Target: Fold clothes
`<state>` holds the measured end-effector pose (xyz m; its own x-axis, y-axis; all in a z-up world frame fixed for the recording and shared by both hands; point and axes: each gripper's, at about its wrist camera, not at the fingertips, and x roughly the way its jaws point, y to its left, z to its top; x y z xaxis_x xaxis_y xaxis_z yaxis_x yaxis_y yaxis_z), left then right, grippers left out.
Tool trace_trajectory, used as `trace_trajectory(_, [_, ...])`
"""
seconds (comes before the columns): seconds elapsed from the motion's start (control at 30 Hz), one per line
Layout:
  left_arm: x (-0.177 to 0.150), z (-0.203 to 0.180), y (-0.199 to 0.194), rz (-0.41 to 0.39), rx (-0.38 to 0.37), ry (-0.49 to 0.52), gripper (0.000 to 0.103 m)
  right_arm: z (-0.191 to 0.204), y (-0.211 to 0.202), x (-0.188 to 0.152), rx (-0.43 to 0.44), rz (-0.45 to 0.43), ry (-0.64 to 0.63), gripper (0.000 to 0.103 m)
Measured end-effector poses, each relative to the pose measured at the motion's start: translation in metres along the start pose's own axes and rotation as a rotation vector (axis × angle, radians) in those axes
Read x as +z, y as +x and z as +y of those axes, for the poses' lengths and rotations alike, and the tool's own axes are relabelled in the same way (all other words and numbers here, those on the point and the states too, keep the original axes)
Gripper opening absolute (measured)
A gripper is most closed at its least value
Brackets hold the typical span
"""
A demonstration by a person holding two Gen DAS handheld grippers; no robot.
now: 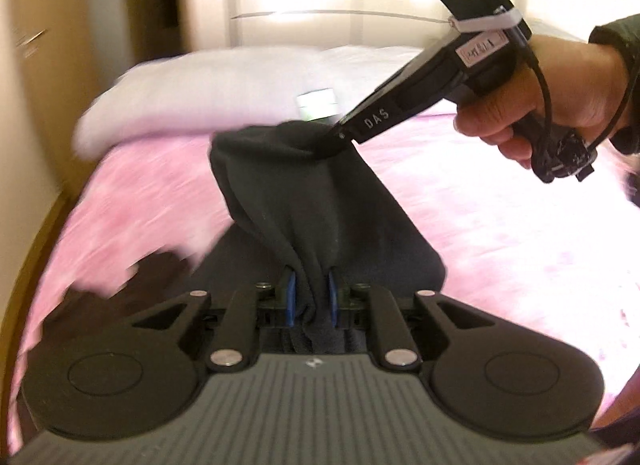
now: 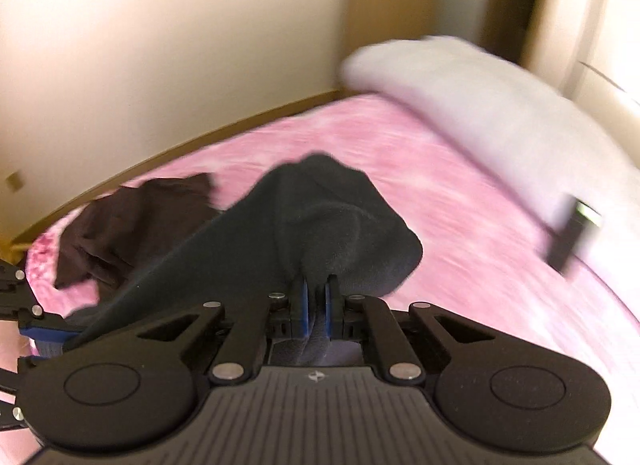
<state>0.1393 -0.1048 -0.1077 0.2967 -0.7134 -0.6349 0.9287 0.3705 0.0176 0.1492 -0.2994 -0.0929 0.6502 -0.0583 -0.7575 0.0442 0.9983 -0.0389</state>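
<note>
Garment: a black cloth point(image 1: 320, 201) is lifted off the bed and stretched between the two grippers, sagging in folds in between; one loose end point(image 2: 384, 249) hangs over the pink cover toward the middle of the bed.
Left gripper: the left gripper point(image 1: 312, 297) has its blue pads nearly together, pinching a bunched edge of the black cloth.
Right gripper: the right gripper point(image 2: 316, 301) is likewise narrow, its pads clamped on another gathered edge; in the left wrist view it reaches in from the upper right, gripped by a hand point(image 1: 560, 105) in a dark sleeve, with a green light lit on its body.
Second garment: a dark brown piece point(image 2: 124, 225) lies crumpled near the side edge of the bed that runs along the wall.
Bed: a pink mottled cover point(image 2: 420, 169) spreads over the whole top; a wooden frame shows along the wall-side edge.
Pillow: a white pillow point(image 2: 480, 105) lies across the head end.
Small item: a dark flat object with a pale green face point(image 2: 572, 233) lies just beside the pillow; blur hides what it is.
Room: a cream wall point(image 2: 160, 45) runs beside the bed; pale cupboard doors stand past the head end, and bright curtains glow behind the pillow.
</note>
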Motion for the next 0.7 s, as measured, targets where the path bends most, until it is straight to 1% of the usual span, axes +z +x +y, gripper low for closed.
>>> trace_trajectory(0.1, [0.022, -0.084, 0.022, -0.009, -0.109, 0.076, 0.007, -0.054, -0.06, -0.054, -0.105, 0.001, 0.075, 0.006])
trace_trajectory(0.2, [0.036, -0.171, 0.046, 0.007, -0.227, 0.132, 0.006, -0.105, -0.116, -0.123, -0.204, 0.026, 0.171, 0.007])
trace_trajectory(0.27, [0.039, -0.227, 0.063, 0.034, -0.309, 0.159, 0.006, -0.134, -0.143, -0.174, -0.258, 0.074, 0.23, 0.008])
trace_trajectory(0.3, [0.038, -0.251, 0.069, 0.051, -0.338, 0.17, 0.006, -0.149, -0.156, -0.201, -0.283, 0.103, 0.26, 0.009])
trace_trajectory(0.4, [0.031, -0.312, 0.087, 0.111, -0.398, 0.192, 0.008, -0.18, -0.194, -0.275, -0.362, 0.162, 0.318, 0.008])
trace_trajectory(0.47, [0.024, -0.334, 0.096, 0.153, -0.413, 0.188, 0.012, -0.198, -0.219, -0.317, -0.395, 0.184, 0.376, 0.009])
trace_trajectory(0.5, [0.019, -0.34, 0.098, 0.171, -0.408, 0.192, 0.014, -0.206, -0.23, -0.336, -0.4, 0.191, 0.413, 0.013])
trace_trajectory(0.53, [0.017, -0.347, 0.101, 0.189, -0.397, 0.203, 0.02, -0.212, -0.238, -0.353, -0.392, 0.195, 0.45, 0.017])
trace_trajectory(0.57, [0.014, -0.352, 0.104, 0.203, -0.382, 0.214, 0.027, -0.217, -0.246, -0.368, -0.384, 0.198, 0.479, 0.024])
trace_trajectory(0.6, [0.011, -0.353, 0.109, 0.218, -0.363, 0.225, 0.031, -0.22, -0.251, -0.381, -0.371, 0.198, 0.494, 0.033])
trace_trajectory(0.63, [0.008, -0.348, 0.115, 0.234, -0.339, 0.233, 0.035, -0.221, -0.254, -0.391, -0.35, 0.198, 0.507, 0.038])
trace_trajectory(0.67, [0.006, -0.343, 0.122, 0.249, -0.315, 0.241, 0.038, -0.22, -0.253, -0.398, -0.321, 0.198, 0.517, 0.05])
trace_trajectory(0.7, [0.003, -0.338, 0.128, 0.264, -0.29, 0.249, 0.04, -0.218, -0.249, -0.401, -0.292, 0.198, 0.519, 0.057])
